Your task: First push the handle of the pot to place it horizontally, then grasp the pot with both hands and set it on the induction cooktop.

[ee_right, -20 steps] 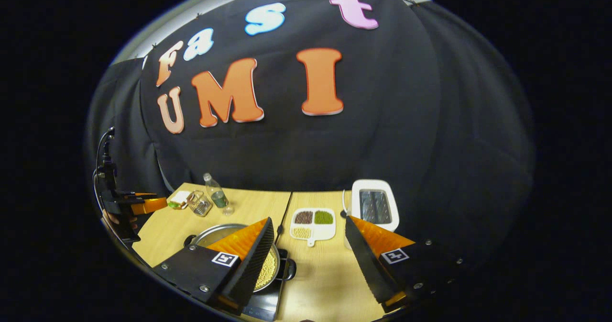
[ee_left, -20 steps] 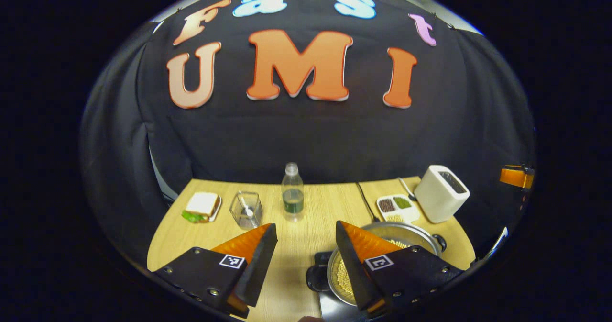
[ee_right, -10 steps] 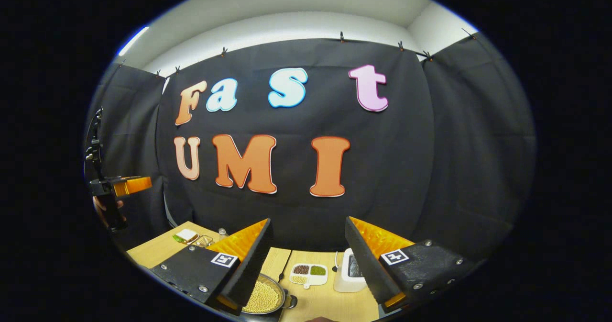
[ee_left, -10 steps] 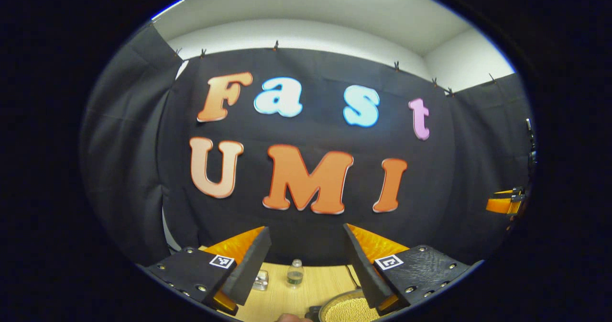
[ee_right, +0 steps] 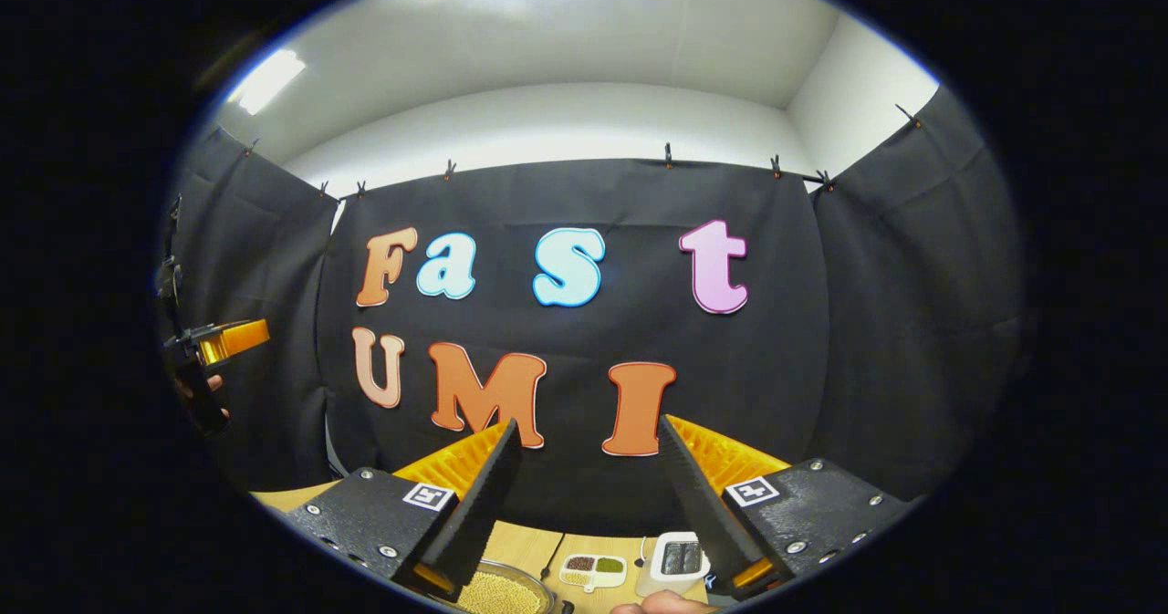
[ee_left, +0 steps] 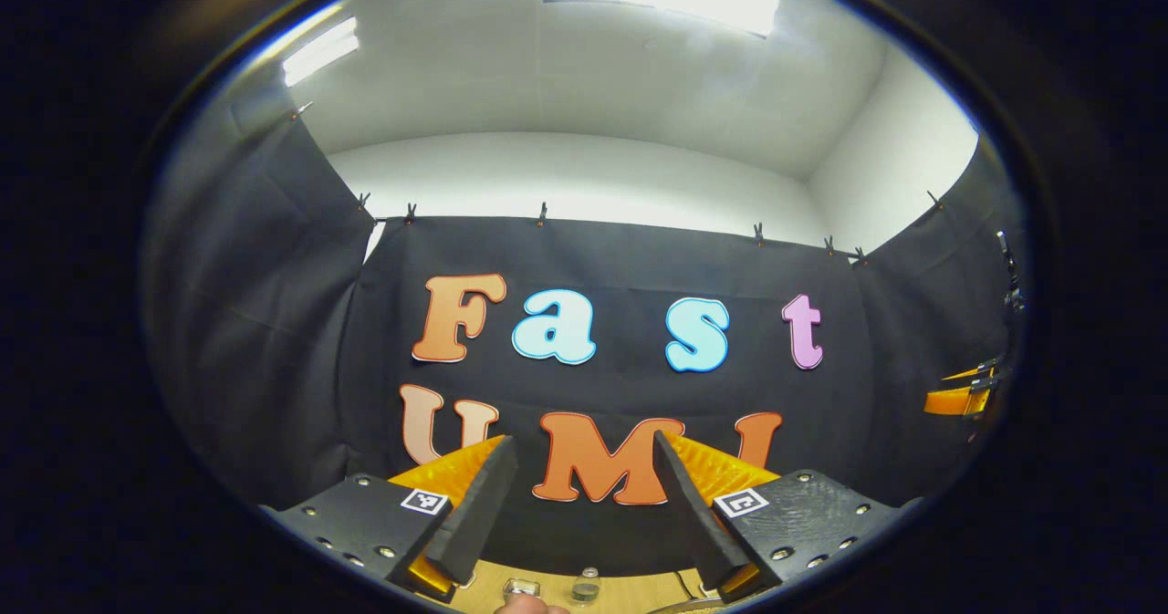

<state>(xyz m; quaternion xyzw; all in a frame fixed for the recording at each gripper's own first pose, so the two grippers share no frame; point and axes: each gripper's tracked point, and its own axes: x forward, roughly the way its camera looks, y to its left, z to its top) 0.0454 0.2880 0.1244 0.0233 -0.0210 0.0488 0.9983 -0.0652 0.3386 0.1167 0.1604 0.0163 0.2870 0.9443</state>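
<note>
The steel pot (ee_right: 497, 593), filled with small yellow beans, sits low in the right gripper view, partly behind one finger. A sliver of its rim (ee_left: 680, 607) shows in the left gripper view. My left gripper (ee_left: 582, 439) is open, holds nothing, and points at the booth wall high above the table. My right gripper (ee_right: 589, 422) is open too, with nothing between its fingers, and is raised well above the pot. The left gripper (ee_right: 228, 340) also shows far left in the right gripper view, held by a hand. The right gripper (ee_left: 958, 400) shows far right in the left gripper view.
On the wooden table (ee_right: 538, 546) stand a white divided dish (ee_right: 593, 570) of beans and a white toaster (ee_right: 680, 559). A water bottle (ee_left: 584, 587) and a clear container (ee_left: 522, 587) stand at the back. A hand (ee_right: 662, 605) shows at the bottom.
Both grippers have lifted and tilted upward, away from the pot. The table and pot have slid to the bottom of both views. Both stay open.
</note>
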